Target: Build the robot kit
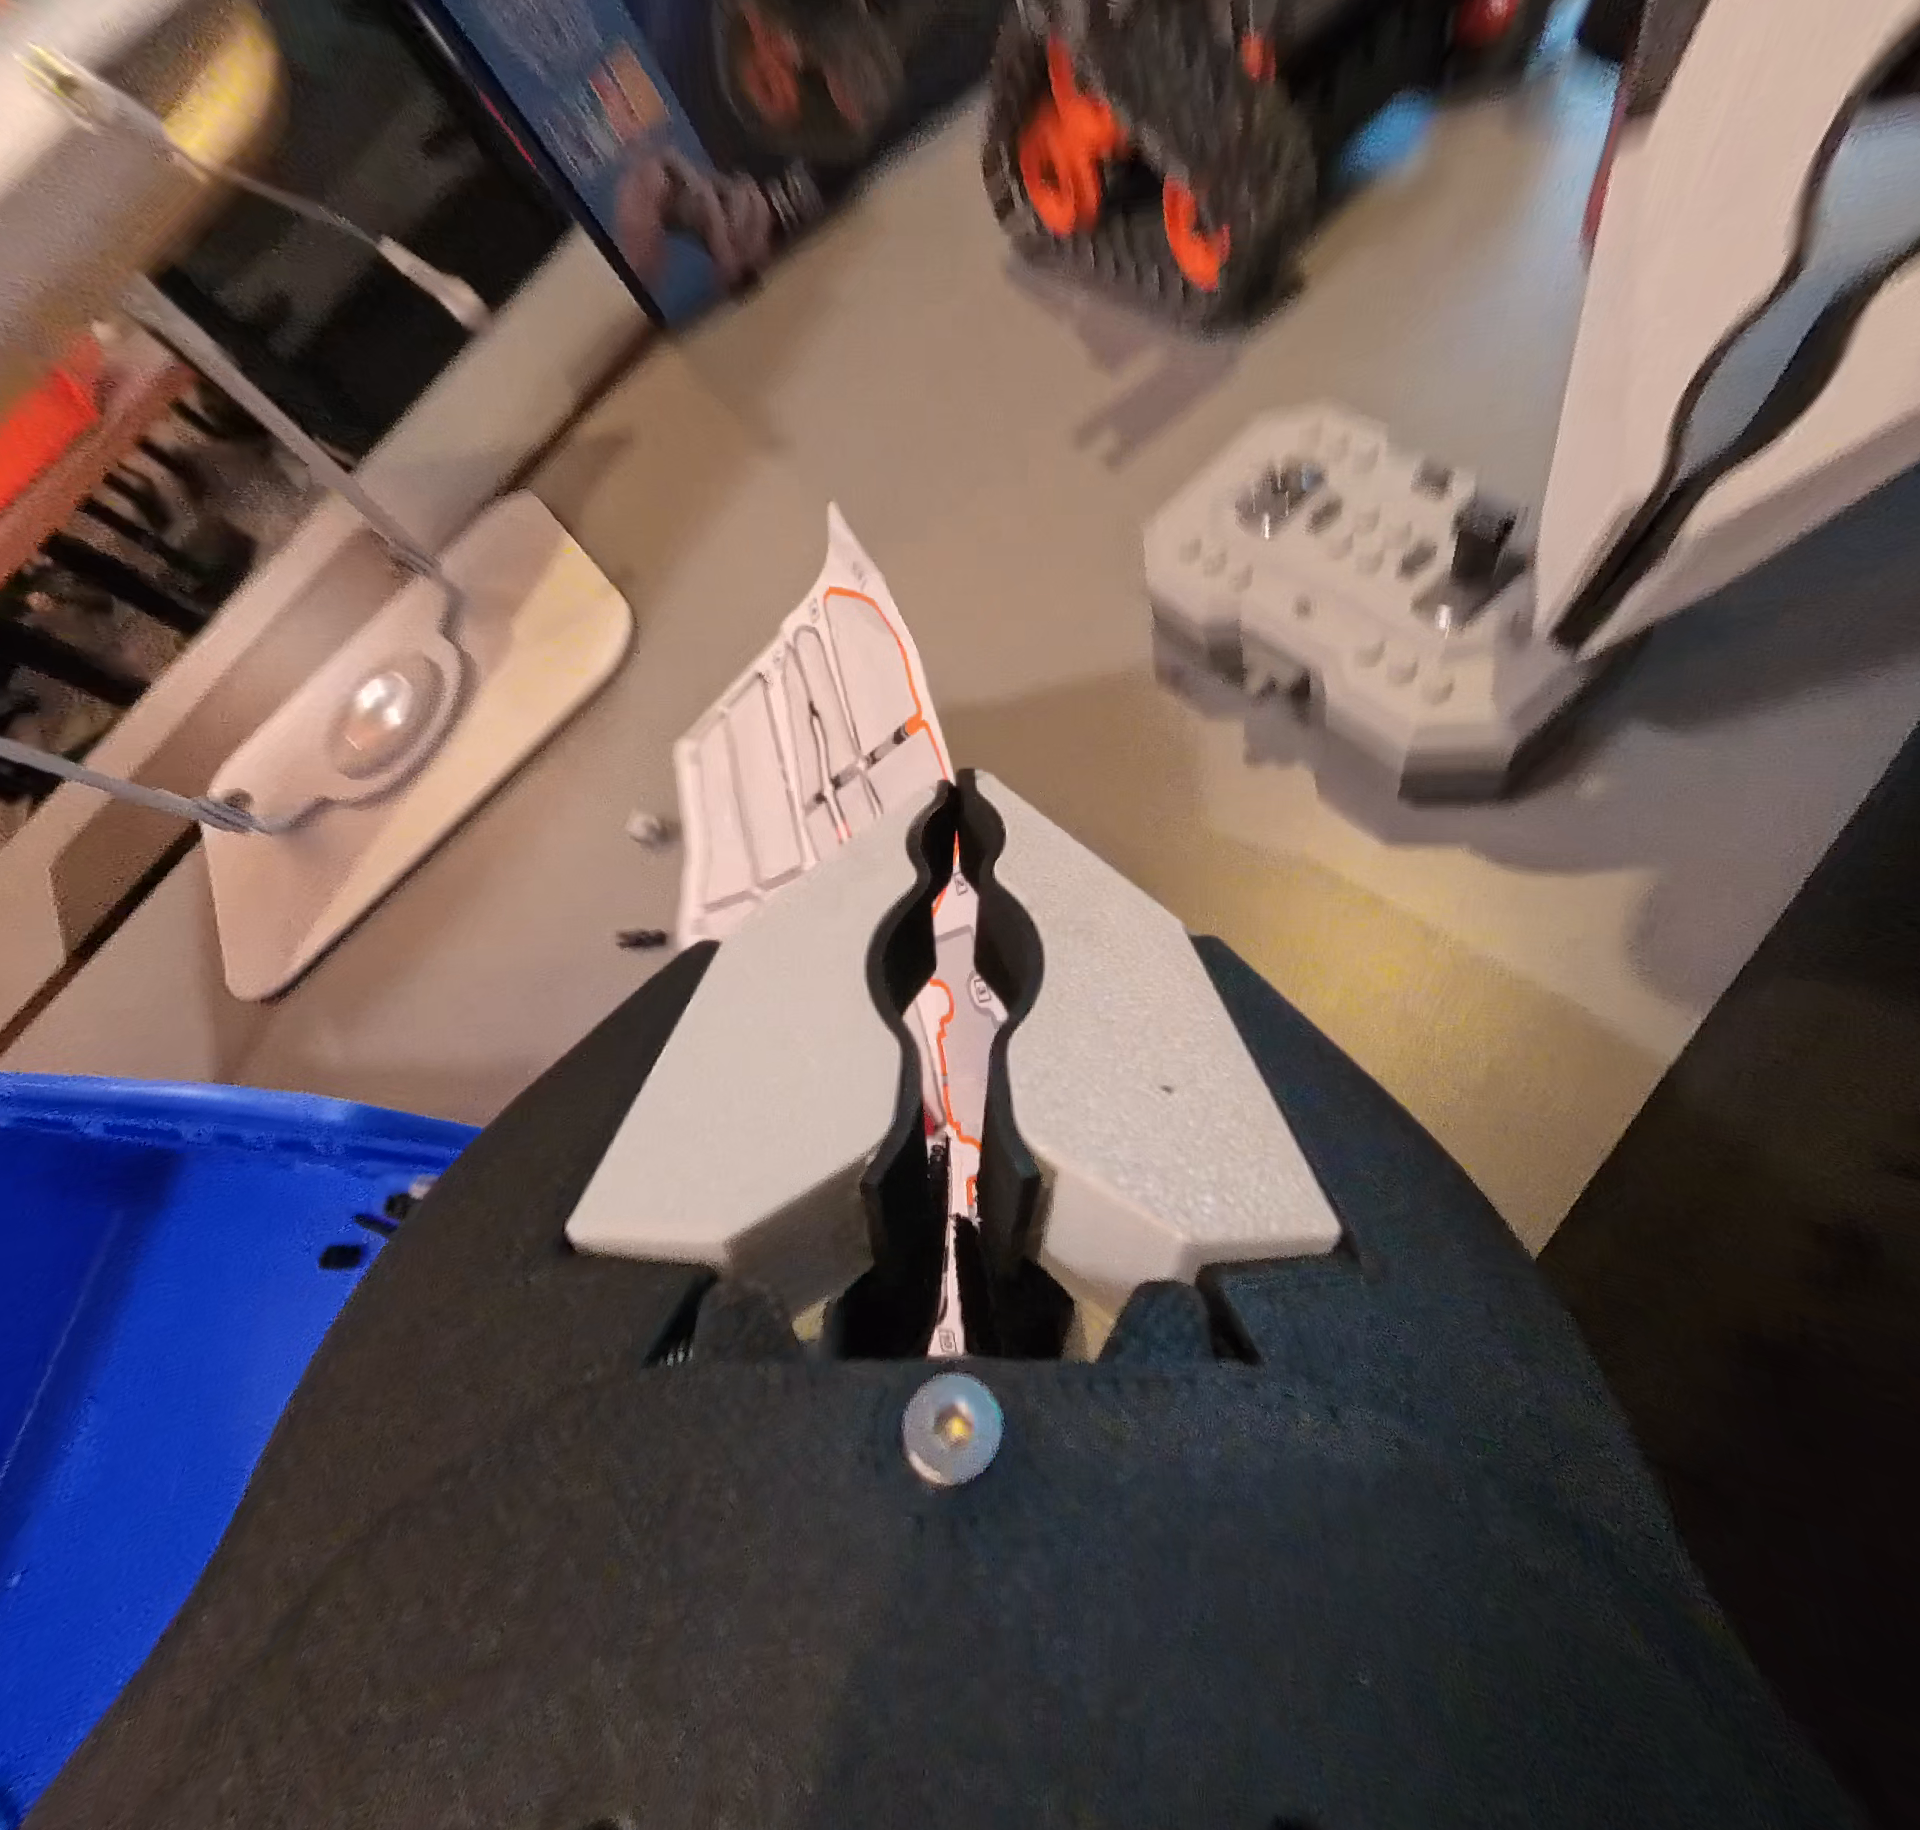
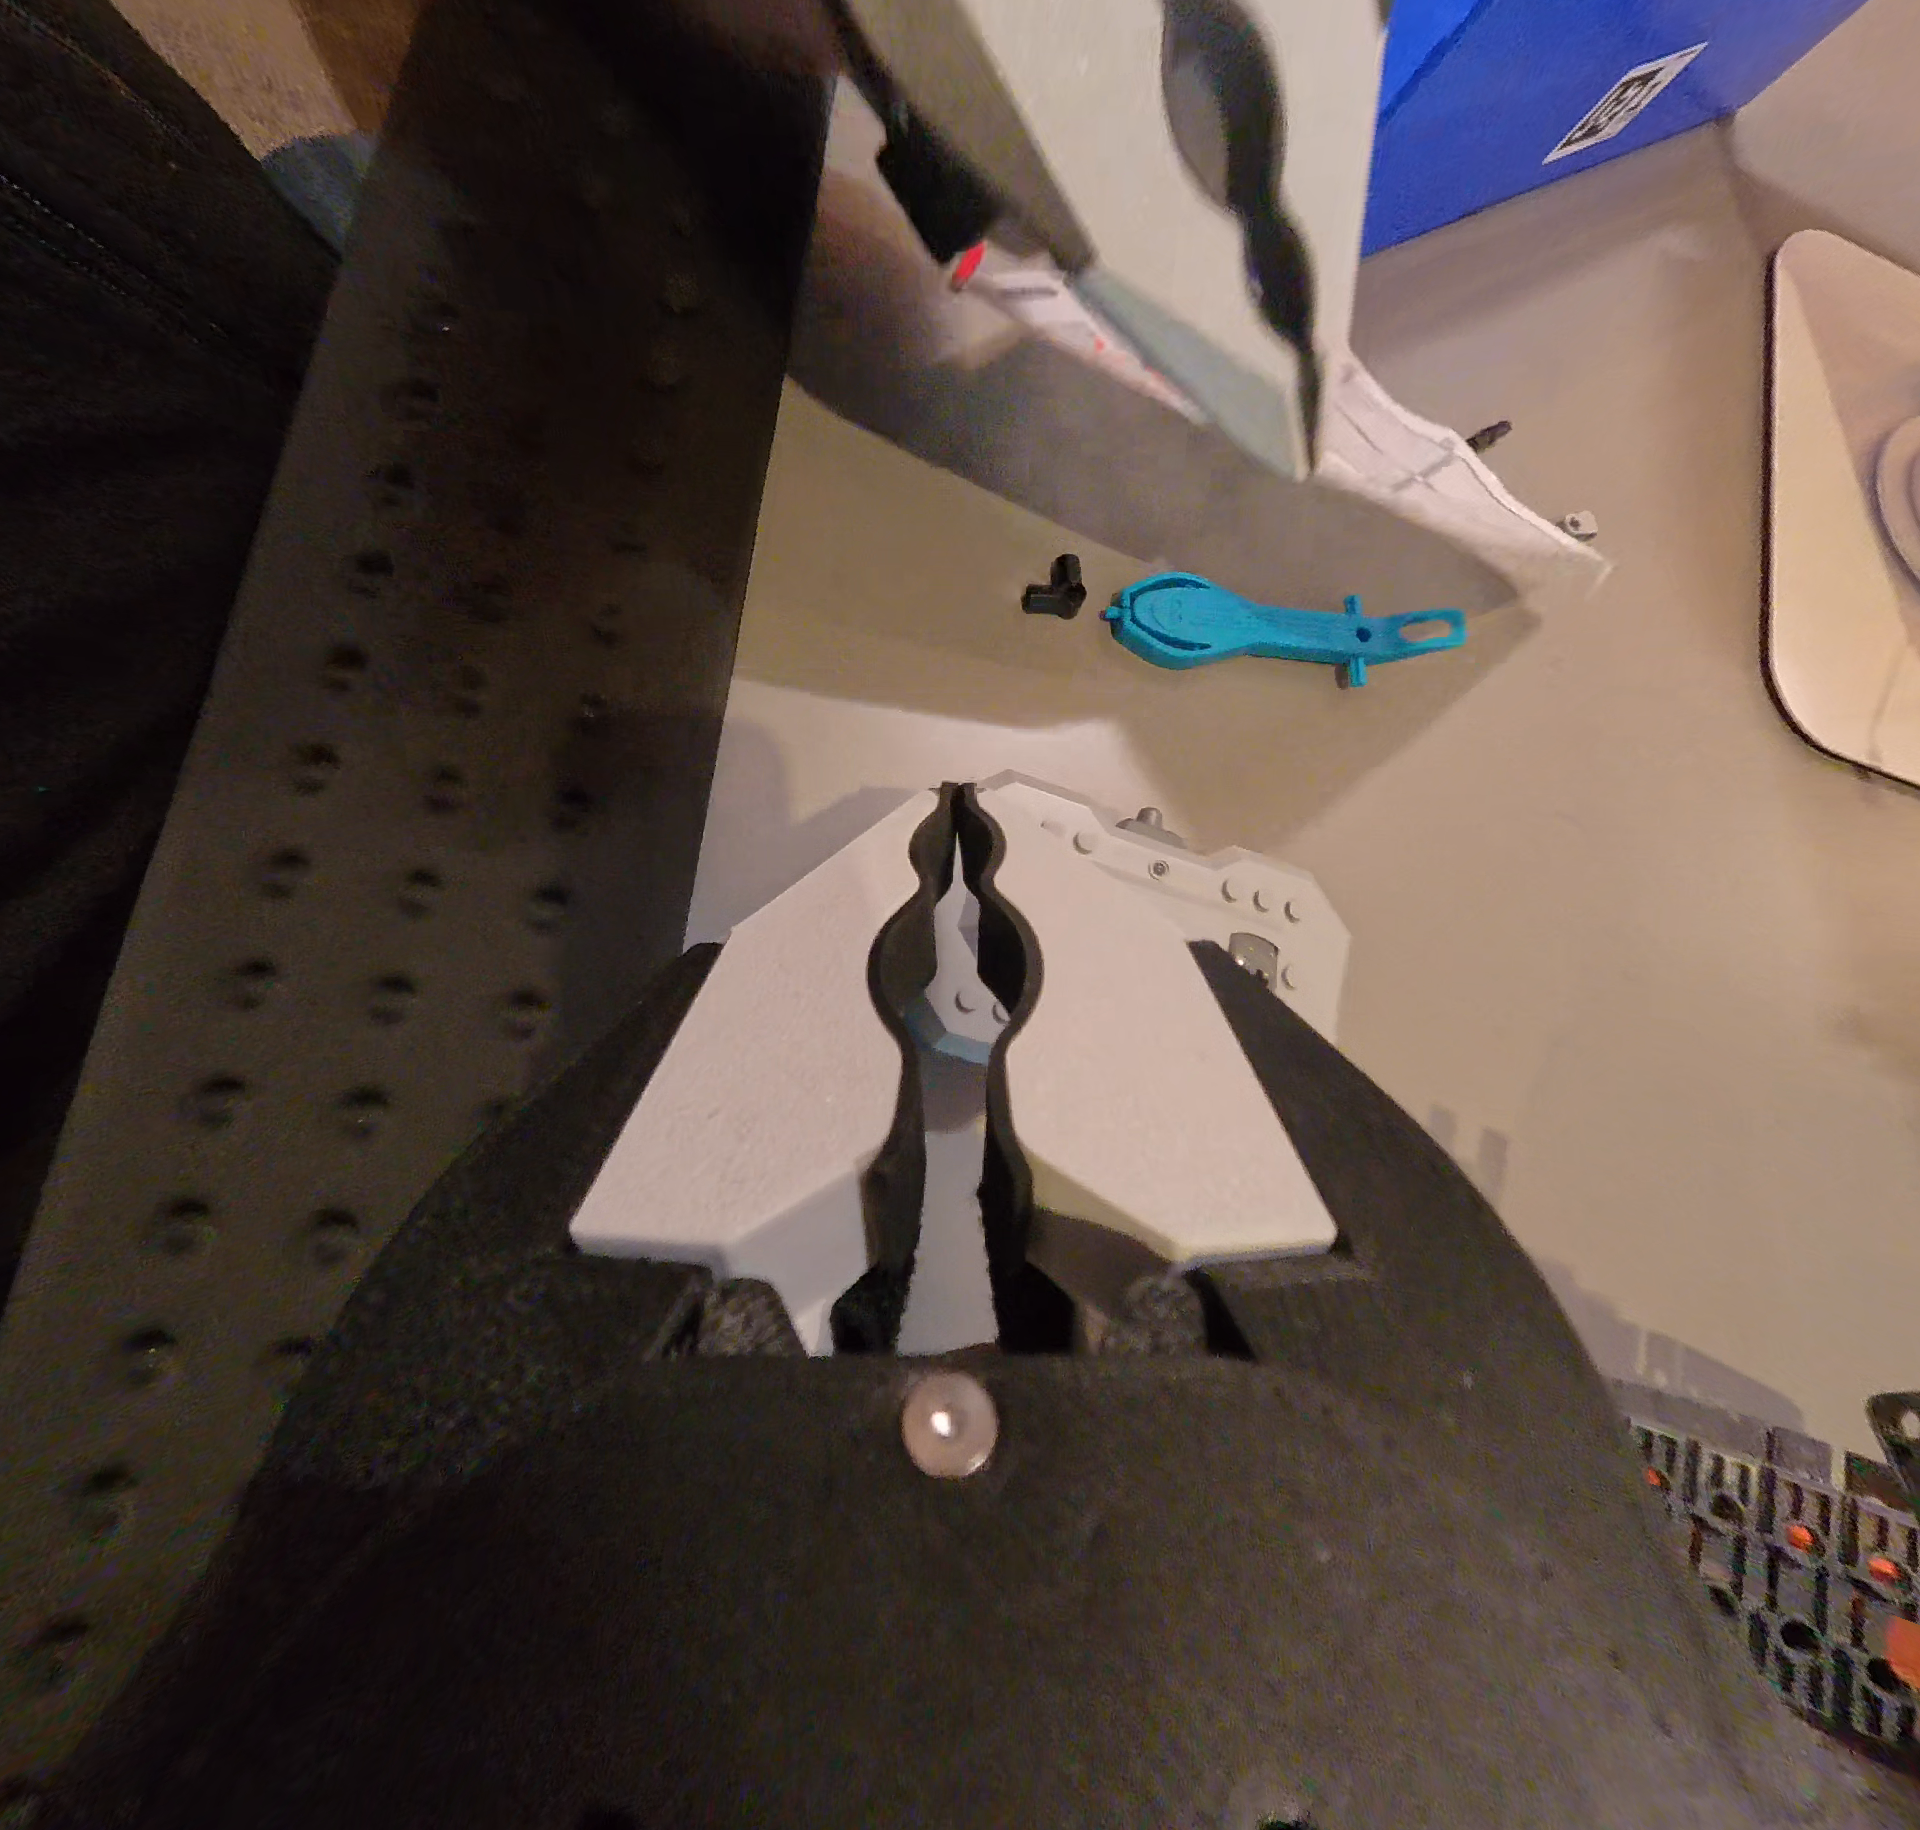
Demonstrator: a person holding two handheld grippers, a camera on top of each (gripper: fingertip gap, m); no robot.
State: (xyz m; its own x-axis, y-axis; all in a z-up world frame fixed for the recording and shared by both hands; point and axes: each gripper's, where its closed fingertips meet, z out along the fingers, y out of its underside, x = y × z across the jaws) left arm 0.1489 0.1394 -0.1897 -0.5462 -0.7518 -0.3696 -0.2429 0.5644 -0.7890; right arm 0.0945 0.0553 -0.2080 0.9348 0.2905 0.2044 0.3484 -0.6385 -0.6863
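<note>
My left gripper (image 1: 958, 793) is shut on a white sticker sheet (image 1: 790, 741) with orange and grey outlines. The sheet runs back between the pads and sticks out ahead to the left, above the beige table (image 1: 1039, 430). The right wrist view shows this gripper (image 2: 1304, 430) at the top, with the sheet (image 2: 1455, 492) hanging from it. My right gripper (image 2: 956, 793) is shut, and nothing shows between its tips. It is down on a light grey brick assembly (image 2: 1226, 887). In the left wrist view it (image 1: 1569, 627) meets the right edge of that assembly (image 1: 1351, 617).
A blue bin (image 1: 156, 1313) is at the lower left. A teal brick-separator tool (image 2: 1278, 632) and a small black piece (image 2: 1051, 596) lie on the table. A metal stand base (image 1: 416, 731) sits left, and a black-and-orange brick model (image 1: 1132, 149) stands at the back. A black perforated bar (image 2: 468, 637) rises on the right gripper's left. One gripper's finger ends stand about 10 cm off the other's.
</note>
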